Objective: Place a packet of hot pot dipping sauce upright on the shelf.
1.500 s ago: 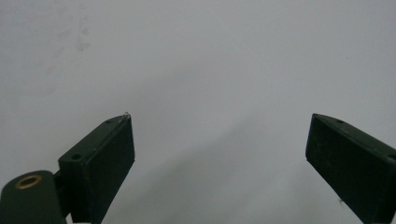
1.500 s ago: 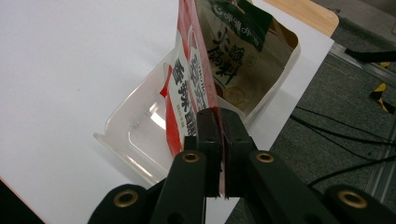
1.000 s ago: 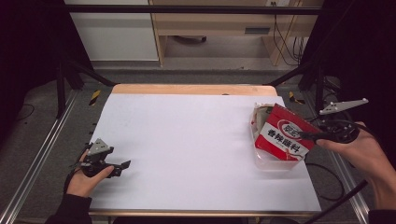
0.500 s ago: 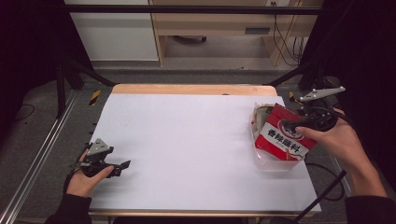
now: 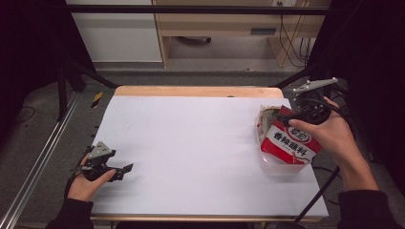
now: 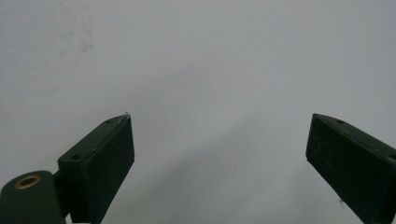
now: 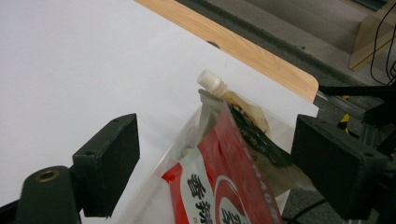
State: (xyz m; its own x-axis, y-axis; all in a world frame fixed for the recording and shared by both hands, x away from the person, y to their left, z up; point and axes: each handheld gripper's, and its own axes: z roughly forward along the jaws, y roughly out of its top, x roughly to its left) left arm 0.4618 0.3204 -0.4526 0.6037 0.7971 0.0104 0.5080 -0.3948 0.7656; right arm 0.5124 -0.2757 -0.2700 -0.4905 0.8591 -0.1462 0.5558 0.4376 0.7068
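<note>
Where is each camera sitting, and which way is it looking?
High view: above the person's side, looking forward and down on the white table; shows both hands, the left tool and the right tool.
Left gripper view: on the left tool, facing bare table; its open jaws show.
Right gripper view: on the right tool, facing the red packet; its open jaws show.
Shared: the high and right gripper views both show the red packet.

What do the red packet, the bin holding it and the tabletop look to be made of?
Red packet: likely glossy plastic film, since it creases and carries print. Bin: clear, rigid-looking plastic, as the white surface shows through its wall. Tabletop: a matte white sheet, possibly paper or laminate, over a board whose far edge shows light wood grain.
</note>
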